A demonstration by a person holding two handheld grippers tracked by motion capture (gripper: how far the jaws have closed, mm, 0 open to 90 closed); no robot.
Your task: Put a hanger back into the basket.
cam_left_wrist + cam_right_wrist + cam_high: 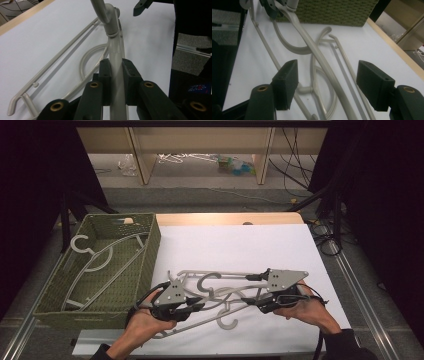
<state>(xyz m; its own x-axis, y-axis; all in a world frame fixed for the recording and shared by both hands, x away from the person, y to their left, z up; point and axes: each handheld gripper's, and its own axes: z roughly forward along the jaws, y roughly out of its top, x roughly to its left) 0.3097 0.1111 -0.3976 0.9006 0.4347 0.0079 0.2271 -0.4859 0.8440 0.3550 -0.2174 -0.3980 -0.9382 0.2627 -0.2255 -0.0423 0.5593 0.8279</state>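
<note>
Several beige plastic hangers (215, 285) lie tangled on the white table (240, 245). My left gripper (199, 305) is shut on one arm of a hanger (115, 50), whose hook neck rises just beyond the pads; my left gripper (116, 72) holds it a little off the table. My right gripper (251, 289) faces it from the right with its jaws open. In the right gripper view the same hanger arm (322, 60) runs between the two wide-apart pads of my right gripper (328, 77) without touching them, and my left gripper (270, 8) shows at the top.
A green woven basket (150, 245) stands at the table's left and holds two hangers (100, 260). Wooden shelving (200, 150) and loose cables (295, 175) lie on the floor beyond the table. The table's far half is bare white sheet.
</note>
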